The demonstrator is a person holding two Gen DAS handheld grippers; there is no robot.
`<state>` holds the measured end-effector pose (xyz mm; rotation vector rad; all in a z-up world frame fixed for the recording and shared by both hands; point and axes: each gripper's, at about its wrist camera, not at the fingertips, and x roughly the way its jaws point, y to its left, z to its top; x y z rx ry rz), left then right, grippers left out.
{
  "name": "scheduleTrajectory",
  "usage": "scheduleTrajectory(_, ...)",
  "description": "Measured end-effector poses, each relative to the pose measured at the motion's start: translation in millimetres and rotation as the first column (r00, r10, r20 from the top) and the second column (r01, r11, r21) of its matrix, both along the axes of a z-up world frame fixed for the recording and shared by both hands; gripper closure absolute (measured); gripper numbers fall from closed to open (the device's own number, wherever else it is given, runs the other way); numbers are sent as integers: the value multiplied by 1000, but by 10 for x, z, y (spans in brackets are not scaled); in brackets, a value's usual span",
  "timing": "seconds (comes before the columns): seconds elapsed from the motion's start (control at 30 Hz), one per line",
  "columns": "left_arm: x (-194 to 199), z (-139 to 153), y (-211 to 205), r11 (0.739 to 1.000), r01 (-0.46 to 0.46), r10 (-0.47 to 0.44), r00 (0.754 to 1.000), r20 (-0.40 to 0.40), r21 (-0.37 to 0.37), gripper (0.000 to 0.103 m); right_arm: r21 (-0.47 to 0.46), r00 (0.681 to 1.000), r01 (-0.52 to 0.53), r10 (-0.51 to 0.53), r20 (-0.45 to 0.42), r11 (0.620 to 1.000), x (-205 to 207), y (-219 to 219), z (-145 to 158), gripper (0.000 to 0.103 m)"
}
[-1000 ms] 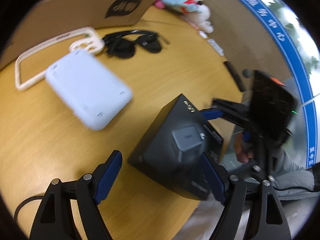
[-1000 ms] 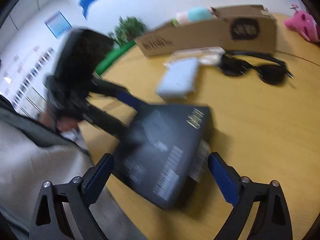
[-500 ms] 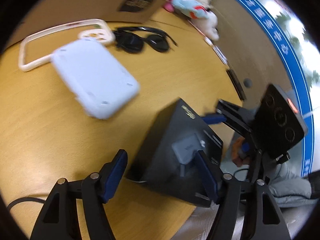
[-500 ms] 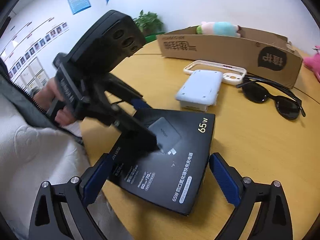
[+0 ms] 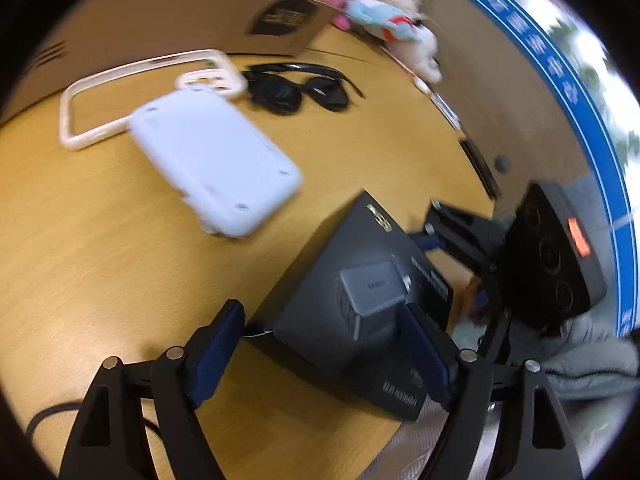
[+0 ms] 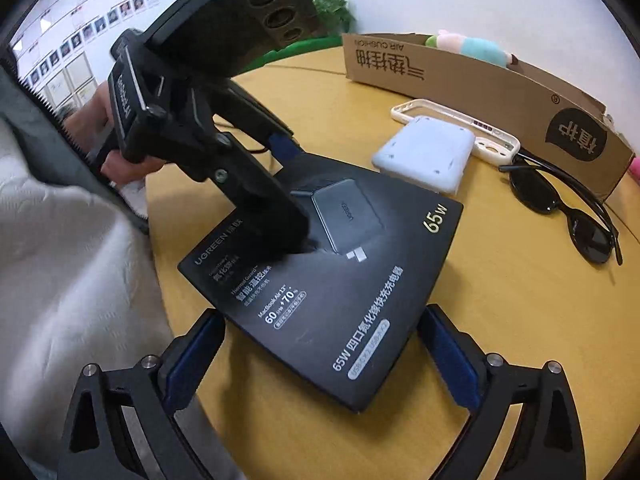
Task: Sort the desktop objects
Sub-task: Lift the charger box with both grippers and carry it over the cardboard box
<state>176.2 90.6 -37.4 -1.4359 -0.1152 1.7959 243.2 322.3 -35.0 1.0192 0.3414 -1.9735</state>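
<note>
Lying flat near the table's [image 6: 520,320] front edge is the black charger box [image 6: 340,300], printed with a grey charger and "65W" in gold; the left gripper [image 5: 320,344] is straddling one end of it, its jaws opening, with the box between them and its right pad [image 5: 424,352] lying over the lid while its left pad [image 5: 218,344] is standing just off the box's edge; the right gripper [image 6: 320,352] is sitting at the box's near end with its fingers spread wide, both blue pads [image 6: 448,352] just beside the box's corners, and whether they are touching it is hard to tell; a hand [image 6: 120,160] is gripping the left tool's handle at the table's rim; just beyond the box a white power bank [image 6: 428,156] is resting face down, overlapping a cream phone case [image 6: 496,148]; black sunglasses [image 6: 576,216] are lying folded open to the right of that case; a long cardboard box [image 6: 500,84] is standing behind them, holding a pastel plush toy [image 6: 472,46].
</note>
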Motion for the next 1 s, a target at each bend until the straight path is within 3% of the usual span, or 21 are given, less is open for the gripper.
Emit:
scheduleTrajectory(0.1, -53, 9, -117, 997, -61, 62, 998, 29, -37, 23, -35, 1000, 26, -26, 17, 999, -43, -6, 18, 14)
scheduleTrajectory(0.27, -63, 11, -211, 991, -106, 112, 991, 75, -77, 22, -35, 998, 54, -53, 20, 998, -66, -77, 21, 12)
scheduleTrajectory(0.47, -15, 25, -177, 993, -105, 107, 993, 40, -55, 25, -19, 997, 79, -79, 0, 997, -99, -223, 21, 15)
scheduleTrajectory(0.53, -19, 47, -219, 992, -124, 125, 992, 32, -36, 32, -7, 996, 89, -89, -9, 996, -112, -244, 23, 16)
scheduleTrajectory(0.63, -9, 188, -245, 989, -146, 145, 989, -17, -23, 33, 18, 991, 120, -119, -62, 993, -102, -299, 85, 16)
scheduleTrajectory(0.8, -79, 723, -294, 983, -181, 183, 970, -159, 25, 33, -31, 979, 161, -164, -122, 986, -185, -350, 425, 16)
scheduleTrajectory(1.0, -459, 1456, -348, 975, -206, 220, 910, -351, 77, 33, -57, 936, 161, -171, -309, 985, -515, -462, 1054, 16)
